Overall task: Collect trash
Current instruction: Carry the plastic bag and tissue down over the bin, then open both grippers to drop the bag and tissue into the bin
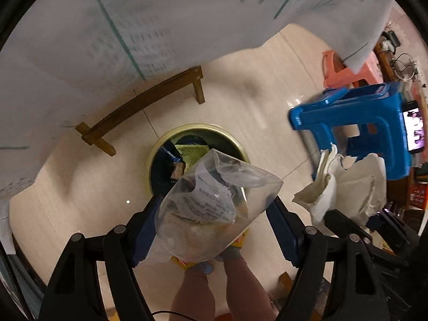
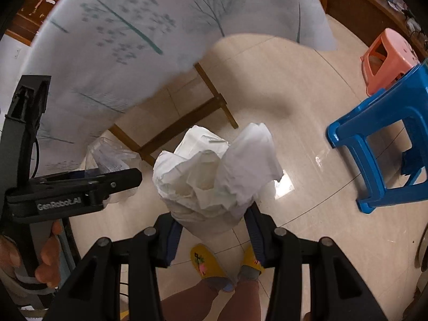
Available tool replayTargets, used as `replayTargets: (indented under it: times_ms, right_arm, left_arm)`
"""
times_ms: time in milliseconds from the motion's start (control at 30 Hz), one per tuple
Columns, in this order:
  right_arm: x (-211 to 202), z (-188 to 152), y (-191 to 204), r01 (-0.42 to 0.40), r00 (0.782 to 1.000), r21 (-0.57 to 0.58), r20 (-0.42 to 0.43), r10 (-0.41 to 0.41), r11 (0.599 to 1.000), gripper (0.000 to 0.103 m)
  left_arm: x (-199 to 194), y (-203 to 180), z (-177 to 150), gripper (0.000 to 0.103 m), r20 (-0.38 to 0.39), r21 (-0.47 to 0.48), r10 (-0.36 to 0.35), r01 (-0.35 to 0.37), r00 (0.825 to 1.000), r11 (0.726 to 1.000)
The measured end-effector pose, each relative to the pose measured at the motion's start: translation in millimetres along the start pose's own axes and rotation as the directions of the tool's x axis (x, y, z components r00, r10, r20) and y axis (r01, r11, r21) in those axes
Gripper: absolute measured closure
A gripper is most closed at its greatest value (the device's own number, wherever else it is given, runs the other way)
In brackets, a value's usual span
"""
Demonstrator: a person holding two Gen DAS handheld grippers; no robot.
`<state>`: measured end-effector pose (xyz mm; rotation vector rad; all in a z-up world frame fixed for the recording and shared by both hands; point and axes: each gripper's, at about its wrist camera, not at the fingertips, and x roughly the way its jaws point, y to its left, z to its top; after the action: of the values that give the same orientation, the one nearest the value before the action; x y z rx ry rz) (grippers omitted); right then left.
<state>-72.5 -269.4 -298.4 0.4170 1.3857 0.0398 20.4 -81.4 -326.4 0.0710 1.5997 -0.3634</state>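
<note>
My left gripper (image 1: pixel 214 214) clamps a clear plastic bag (image 1: pixel 211 200) at frame centre, above the round trash bin (image 1: pixel 160 144) on the floor. My right gripper (image 2: pixel 214 222) clamps crumpled white tissue (image 2: pixel 214 171) at centre, beside a blue stool (image 2: pixel 379 144).

Grippers: black frames, round silver pivot screws, blue ribbed finger pads (image 2: pixel 254 236); white "GenRobot.AI" lettering, black cable. Person: yellow slippers (image 2: pixel 204 263), grey socks.
</note>
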Motion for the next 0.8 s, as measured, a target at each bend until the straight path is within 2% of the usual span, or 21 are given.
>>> replayTargets:
  times_ms: [267, 367, 400, 633, 800]
  right_arm:
    - [36, 0, -9, -0.002, 1.000, -0.005, -0.022, 0.002, 1.000, 0.059]
    - [43, 0, -8, -0.001, 1.000, -0.011, -0.028, 0.001, 1.000, 0.059]
    - [45, 0, -7, -0.002, 1.000, -0.015, -0.029, 0.001, 1.000, 0.059]
    - [69, 1, 5, -0.001, 0.999, -0.063, -0.051, -0.002, 0.998, 0.058]
    - [97, 1, 24, -0.002, 0.995, -0.099, -0.098, -0.008, 0.995, 0.058]
  left_arm:
    - [41, 15, 1, 0.026, -0.049, -0.035, 0.045, -0.047, 0.998, 0.998]
    - [52, 19, 3, 0.014, -0.067, -0.037, 0.071, -0.074, 0.995, 0.997]
    - [52, 21, 2, 0.013, -0.067, -0.036, 0.080, -0.083, 0.995, 0.996]
    - [45, 26, -4, 0.013, -0.022, -0.012, 0.133, -0.134, 0.991, 0.991]
    - [34, 36, -13, 0.013, 0.020, -0.032, 0.181, -0.180, 0.983, 0.983]
